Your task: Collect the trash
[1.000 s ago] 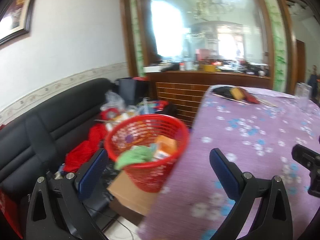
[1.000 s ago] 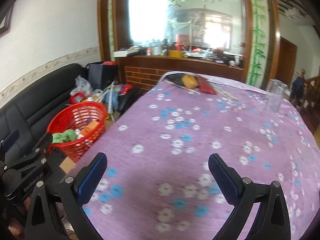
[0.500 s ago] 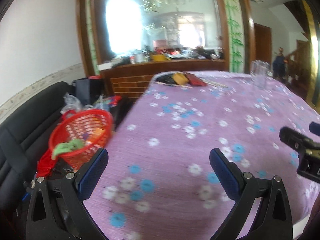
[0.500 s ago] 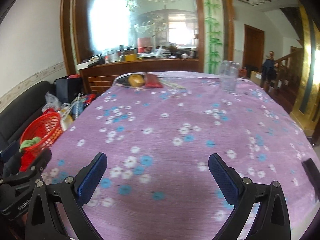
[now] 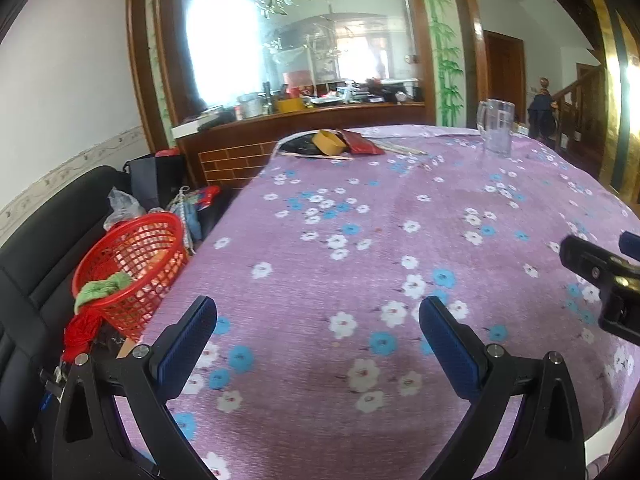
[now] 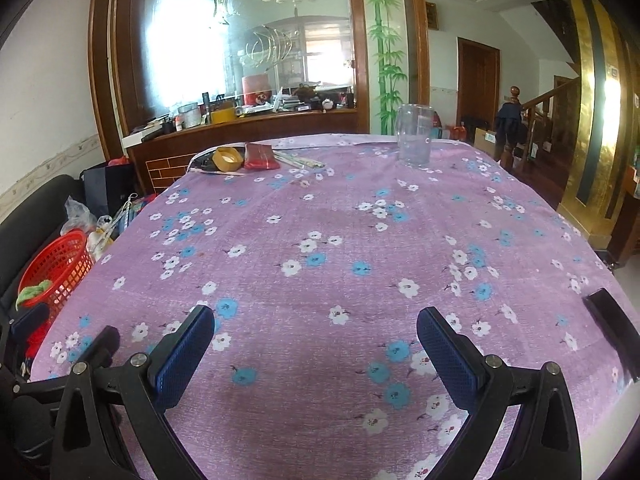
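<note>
1. Purple flowered cloth covers the tabletop [image 6: 328, 240]; both grippers hover above its near edge.
2. Left gripper [image 5: 318, 334]: jaws released, nothing between them.
3. Right gripper [image 6: 316, 334]: jaws released, likewise empty.
4. Red basket [image 5: 132, 268] sits off the tabletop at 10 o'clock of the left jaws, green cloth [image 5: 102, 288] draped over its rim.
5. Tape roll [image 6: 227, 159], red packet [image 6: 261, 157] and clear mug [image 6: 414, 134] stand at 12 o'clock, well apart from both jaws.
</note>
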A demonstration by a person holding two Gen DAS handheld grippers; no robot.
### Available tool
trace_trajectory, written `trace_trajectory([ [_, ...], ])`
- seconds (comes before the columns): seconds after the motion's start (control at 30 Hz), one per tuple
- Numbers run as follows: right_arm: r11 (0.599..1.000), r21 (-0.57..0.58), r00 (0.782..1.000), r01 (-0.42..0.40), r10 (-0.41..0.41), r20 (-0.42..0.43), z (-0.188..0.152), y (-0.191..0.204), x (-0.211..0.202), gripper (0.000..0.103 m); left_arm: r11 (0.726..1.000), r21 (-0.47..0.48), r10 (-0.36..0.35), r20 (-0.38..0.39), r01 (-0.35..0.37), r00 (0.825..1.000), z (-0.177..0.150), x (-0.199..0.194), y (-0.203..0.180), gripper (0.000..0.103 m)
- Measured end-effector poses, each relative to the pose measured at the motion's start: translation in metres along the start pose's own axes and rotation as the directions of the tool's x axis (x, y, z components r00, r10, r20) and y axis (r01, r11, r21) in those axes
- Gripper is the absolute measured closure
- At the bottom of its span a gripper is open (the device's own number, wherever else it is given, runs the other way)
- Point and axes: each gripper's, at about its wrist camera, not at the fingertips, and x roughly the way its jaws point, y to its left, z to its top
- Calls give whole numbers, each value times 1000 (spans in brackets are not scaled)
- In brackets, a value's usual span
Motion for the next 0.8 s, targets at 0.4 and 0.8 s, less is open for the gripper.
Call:
trace_trajectory([
  [0.4,997,-57,997,-51,53,49,-4,34,-16,0,995,-53,95,102,-90,990,6,-25,38,2],
  [0.8,985,-160,997,-59,68,47,-13,69,-18,0,987,-75,152,101,-145,983,0,-24,59,2],
])
